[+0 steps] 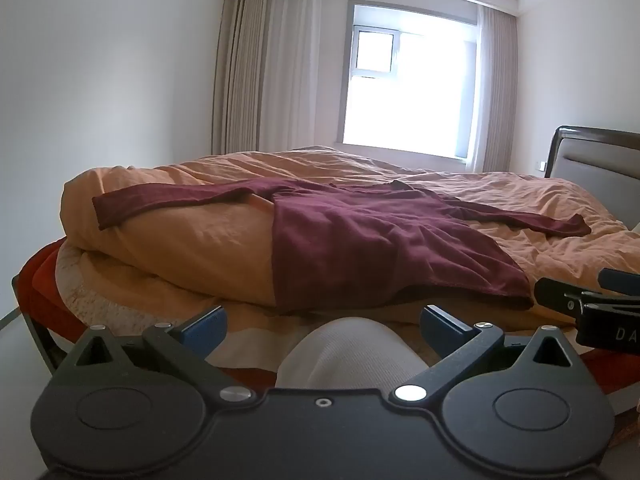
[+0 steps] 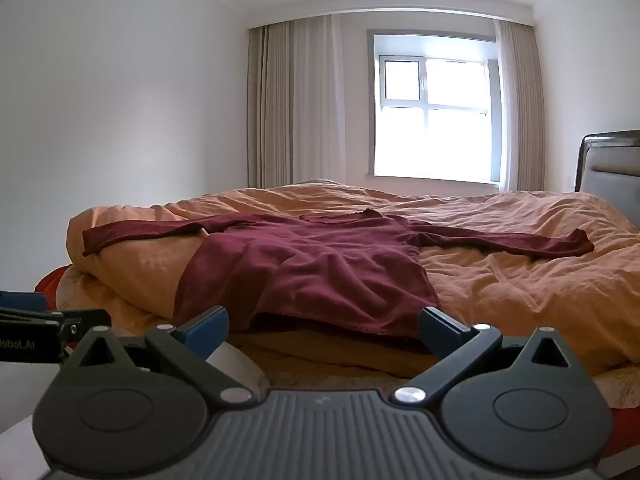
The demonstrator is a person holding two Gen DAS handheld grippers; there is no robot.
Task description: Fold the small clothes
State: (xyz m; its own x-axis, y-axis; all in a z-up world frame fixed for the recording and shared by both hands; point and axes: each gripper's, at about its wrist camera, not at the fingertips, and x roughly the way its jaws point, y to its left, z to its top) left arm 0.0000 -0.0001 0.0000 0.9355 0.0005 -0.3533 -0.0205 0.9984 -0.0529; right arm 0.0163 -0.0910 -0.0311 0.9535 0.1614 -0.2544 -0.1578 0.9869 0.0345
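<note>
Shirt (image 2: 312, 268): maroon, long-sleeved, spread flat on my side of the bed (image 2: 520, 280), on the orange duvet (image 2: 500, 292). Hem toward me at the near edge; sleeves stretched out to either side; neckline toward the window (image 2: 436, 120).

Left gripper (image 1: 322, 326): mine, jaws wide, holding nothing, short of the near edge and clear of the hem. A pale-clad knee (image 1: 352, 354) shows between its fingers.

Right gripper (image 2: 322, 326): mine, jaws wide, holding nothing, just before the hem, not touching it.

Headboard (image 2: 608, 160): at the right end of the bed.

Curtains (image 2: 296, 104): drawn back beside the window.
</note>
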